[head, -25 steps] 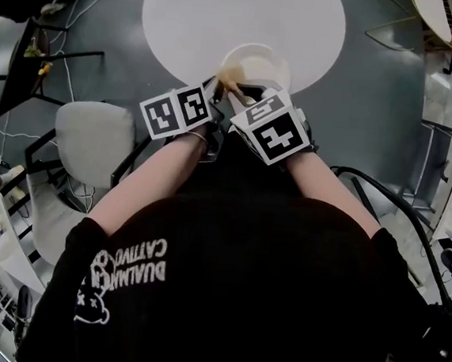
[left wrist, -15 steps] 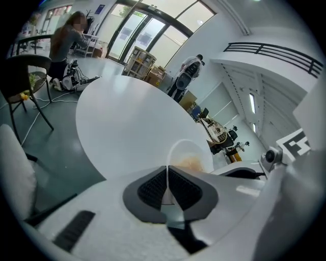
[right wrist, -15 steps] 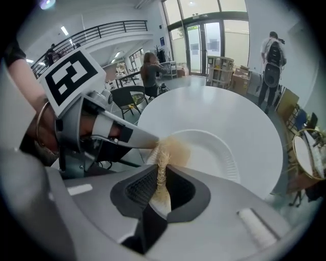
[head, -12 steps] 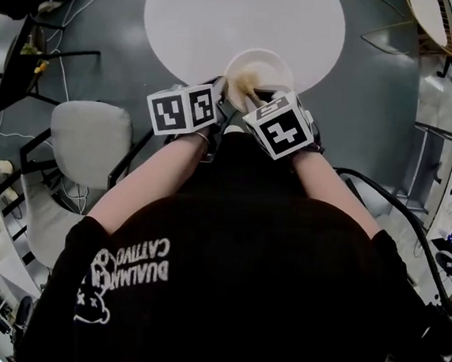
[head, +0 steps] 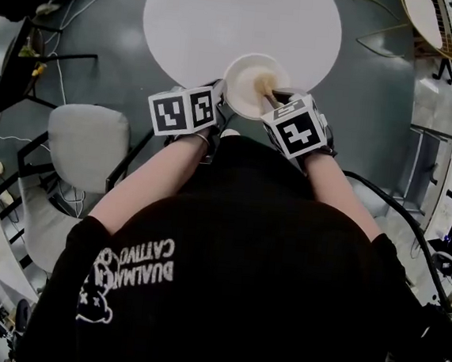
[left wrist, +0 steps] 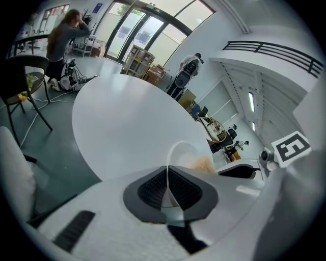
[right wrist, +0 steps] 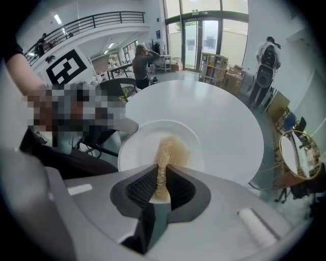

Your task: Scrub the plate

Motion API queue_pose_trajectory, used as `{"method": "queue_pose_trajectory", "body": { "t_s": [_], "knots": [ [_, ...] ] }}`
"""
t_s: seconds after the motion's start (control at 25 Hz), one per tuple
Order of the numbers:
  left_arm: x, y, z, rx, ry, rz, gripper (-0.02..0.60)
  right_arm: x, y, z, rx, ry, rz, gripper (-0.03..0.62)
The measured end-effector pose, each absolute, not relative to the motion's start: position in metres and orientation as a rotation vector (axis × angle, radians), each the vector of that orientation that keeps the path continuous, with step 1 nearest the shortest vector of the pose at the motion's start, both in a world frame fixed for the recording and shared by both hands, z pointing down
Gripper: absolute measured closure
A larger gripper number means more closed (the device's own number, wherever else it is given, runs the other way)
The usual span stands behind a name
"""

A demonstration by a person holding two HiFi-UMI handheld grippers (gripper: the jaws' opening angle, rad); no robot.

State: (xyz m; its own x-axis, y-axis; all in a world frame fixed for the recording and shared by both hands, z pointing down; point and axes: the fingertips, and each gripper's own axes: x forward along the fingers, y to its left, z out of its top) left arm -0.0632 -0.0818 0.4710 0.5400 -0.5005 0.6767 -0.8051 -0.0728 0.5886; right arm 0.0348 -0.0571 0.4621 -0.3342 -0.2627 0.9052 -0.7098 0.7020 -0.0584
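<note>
You face a round white table (head: 218, 16) that stands on a grey floor (head: 369, 94). The table's top is plain, smooth and evenly lit. One white plate (head: 241, 72) lies on the table, at the table's near edge, on the side closest to you. The plate's near rim hangs out a little past the table's edge, over the floor.
</note>
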Motion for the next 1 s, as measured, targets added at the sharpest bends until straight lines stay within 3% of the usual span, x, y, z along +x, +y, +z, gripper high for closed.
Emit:
{"method": "queue_pose_trajectory", "body": {
  "t_s": [1.0],
  "knots": [
    [-0.062, -0.085, 0.465, 1.736, -1.134, 0.338, 0.571, 0.102, -0.086, 0.449, 0.96, -1.829, 0.579, 0.54]
  ]
}}
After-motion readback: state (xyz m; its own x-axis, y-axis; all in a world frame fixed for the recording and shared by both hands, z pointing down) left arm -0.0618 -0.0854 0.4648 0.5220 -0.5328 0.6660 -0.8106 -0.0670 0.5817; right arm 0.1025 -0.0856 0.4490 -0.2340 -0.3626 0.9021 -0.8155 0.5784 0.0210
